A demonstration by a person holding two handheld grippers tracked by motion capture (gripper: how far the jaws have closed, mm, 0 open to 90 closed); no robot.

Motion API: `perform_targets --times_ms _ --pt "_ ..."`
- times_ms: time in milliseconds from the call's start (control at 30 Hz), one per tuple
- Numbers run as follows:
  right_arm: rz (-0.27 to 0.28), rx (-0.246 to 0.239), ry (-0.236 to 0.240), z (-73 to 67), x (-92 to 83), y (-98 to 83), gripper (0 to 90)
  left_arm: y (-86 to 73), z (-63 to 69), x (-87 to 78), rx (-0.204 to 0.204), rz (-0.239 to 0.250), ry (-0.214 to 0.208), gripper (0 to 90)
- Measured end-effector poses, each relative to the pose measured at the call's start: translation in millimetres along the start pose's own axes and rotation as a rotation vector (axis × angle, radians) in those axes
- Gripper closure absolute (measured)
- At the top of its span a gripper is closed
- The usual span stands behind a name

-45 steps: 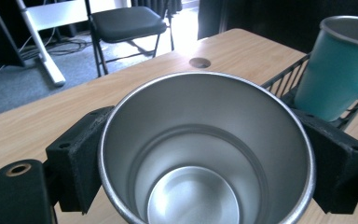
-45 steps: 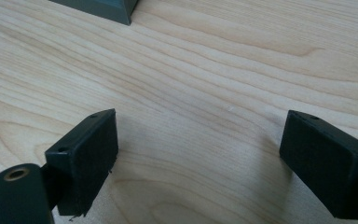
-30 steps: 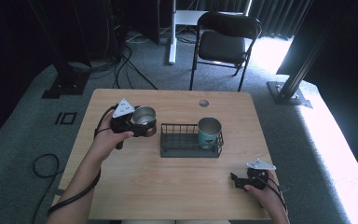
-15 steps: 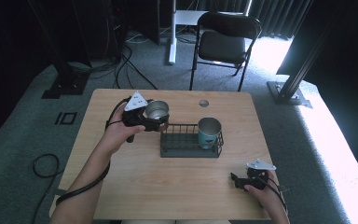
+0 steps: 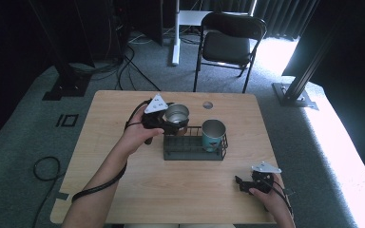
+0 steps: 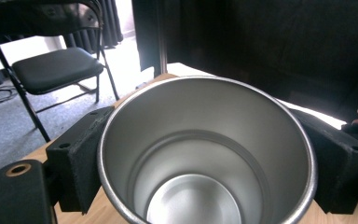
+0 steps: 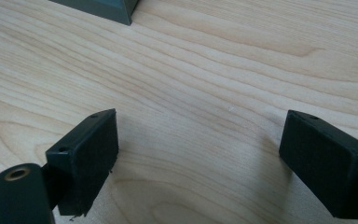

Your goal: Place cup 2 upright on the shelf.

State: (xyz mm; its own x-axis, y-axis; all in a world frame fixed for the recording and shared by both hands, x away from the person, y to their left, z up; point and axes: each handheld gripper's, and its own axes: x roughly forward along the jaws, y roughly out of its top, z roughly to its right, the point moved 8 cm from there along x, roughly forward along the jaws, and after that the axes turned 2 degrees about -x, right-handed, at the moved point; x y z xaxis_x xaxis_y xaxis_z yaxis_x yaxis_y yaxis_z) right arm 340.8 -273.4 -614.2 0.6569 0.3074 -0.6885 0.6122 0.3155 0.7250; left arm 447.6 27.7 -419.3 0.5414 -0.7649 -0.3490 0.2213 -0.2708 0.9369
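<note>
The step in hand looks like carrying a steel cup (image 5: 177, 114) to the wire rack (image 5: 195, 147), where a teal cup (image 5: 213, 134) already stands in the right part. The left hand-held gripper (image 5: 170, 124) grasps the steel cup by its sides; in the left gripper view both pads (image 6: 81, 158) press on the wall of the cup (image 6: 205, 154), which is upright and empty. The cup hangs over the left back corner of the rack. I judge the next move must bring it above the free left part, lower it straight, then release. The right hand-held gripper (image 5: 241, 183) rests on the tabletop (image 5: 180, 190), its jaws wide apart and holding nothing.
</note>
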Motion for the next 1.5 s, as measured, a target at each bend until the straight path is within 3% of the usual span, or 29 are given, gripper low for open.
perform_targets --times_ms 333,867,1500 --pt "-0.001 0.000 0.000 0.0 0.0 -0.1 11.2 -22.1 2.4 21.9 -0.012 -0.023 -0.015 14.0" --pt "-0.001 0.000 0.000 0.0 0.0 -0.1 11.3 -55.1 6.4 42.3 -0.034 -0.069 -0.024 13.9" --pt "-0.001 0.001 0.000 0.0 0.0 -0.1 11.3 -82.4 10.8 56.8 -0.010 -0.131 -0.029 13.9"
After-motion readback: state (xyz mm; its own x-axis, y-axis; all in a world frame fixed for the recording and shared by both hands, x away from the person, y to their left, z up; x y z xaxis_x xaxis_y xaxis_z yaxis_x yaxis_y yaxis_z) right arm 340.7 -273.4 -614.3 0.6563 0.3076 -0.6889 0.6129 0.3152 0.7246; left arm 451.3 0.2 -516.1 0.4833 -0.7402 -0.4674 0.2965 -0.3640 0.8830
